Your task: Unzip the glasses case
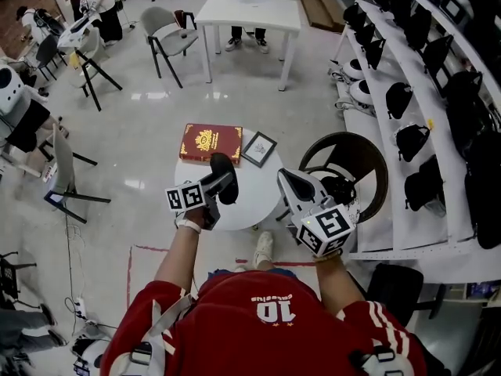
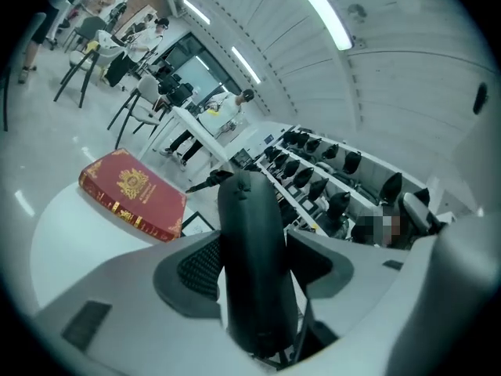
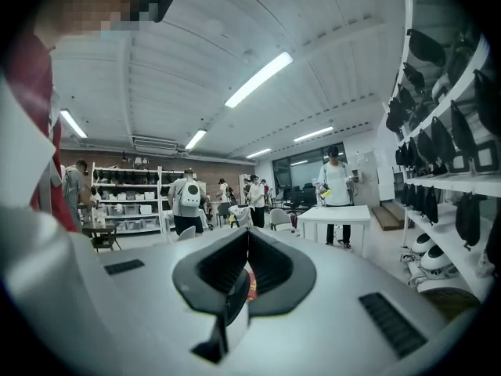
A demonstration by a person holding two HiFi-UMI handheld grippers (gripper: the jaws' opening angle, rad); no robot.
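Case (image 1: 224, 172) in near-level left gripper (image 1: 218, 186), over table (image 1: 257, 193).

Large open robotics lab or workshop hall, long white shelves (image 1: 403, 210) of black gear (image 1: 411, 139) right of the right gripper (image 1: 286, 178) and its fingers, white table (image 1: 249, 12) and chairs (image 1: 168, 34) beyond the fingertips, storage racks (image 3: 125, 190), ceiling strip lights (image 3: 258, 78), people (image 3: 188, 198) standing about

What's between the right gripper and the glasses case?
Nothing: the head view shows only bare table top between the right gripper and the glasses case, which the left gripper grips.
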